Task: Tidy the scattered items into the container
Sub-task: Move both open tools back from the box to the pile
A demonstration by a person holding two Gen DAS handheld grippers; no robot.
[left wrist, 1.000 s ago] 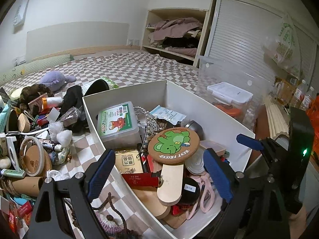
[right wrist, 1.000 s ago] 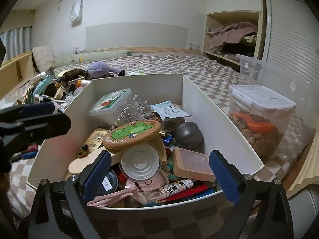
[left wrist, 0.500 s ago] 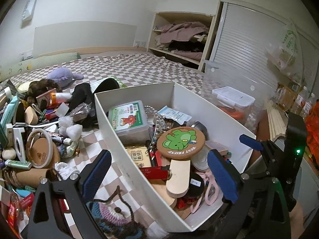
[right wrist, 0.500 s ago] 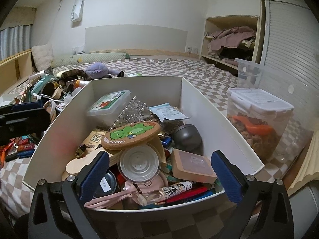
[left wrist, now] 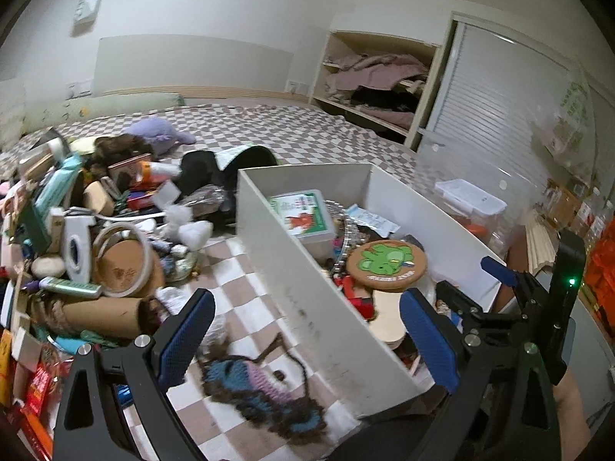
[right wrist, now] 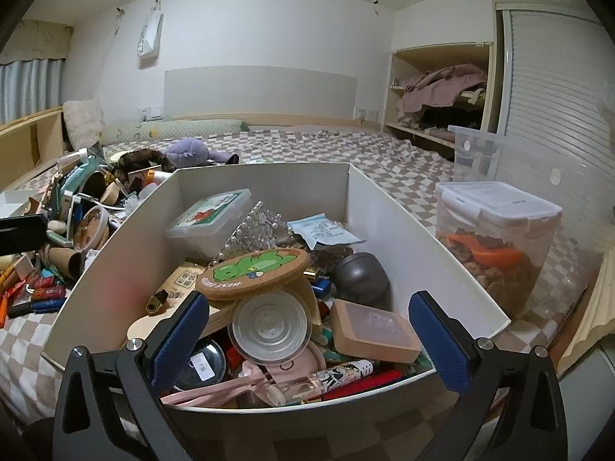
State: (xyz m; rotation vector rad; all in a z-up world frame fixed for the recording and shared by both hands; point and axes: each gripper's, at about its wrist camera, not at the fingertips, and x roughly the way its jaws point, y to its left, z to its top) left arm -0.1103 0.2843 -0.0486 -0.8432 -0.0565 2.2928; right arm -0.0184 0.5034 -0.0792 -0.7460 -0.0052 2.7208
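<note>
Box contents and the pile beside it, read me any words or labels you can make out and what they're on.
"BEST FRIEND": only partly legible now, on the round cork coaster with the green figure.
Green-lidded plastic case: print too blurred.
Paper slip: too small.
QR-code card: unreadable.

Place: a home bedroom is shown.
Bed: a wide bed [right wrist: 326, 153] covered in a checked sheet fills the middle; a pale headboard panel [right wrist: 261, 92] is fixed to the far wall.
Bedding: a long green bolster [right wrist: 184, 130] is laid along the far edge, with a purple plush toy [right wrist: 188, 151] near it.
Wardrobe: at far right, open shelves [right wrist: 442, 96] are stuffed with folded and crumpled clothes, beside a slatted sliding door [right wrist: 549, 88].
Window: a curtain [right wrist: 30, 88] is seen at far left.
Clutter: household odds and ends [left wrist: 84, 238] are heaped on the sheet at left, next to a white box [right wrist: 384, 199] packed with more.
</note>
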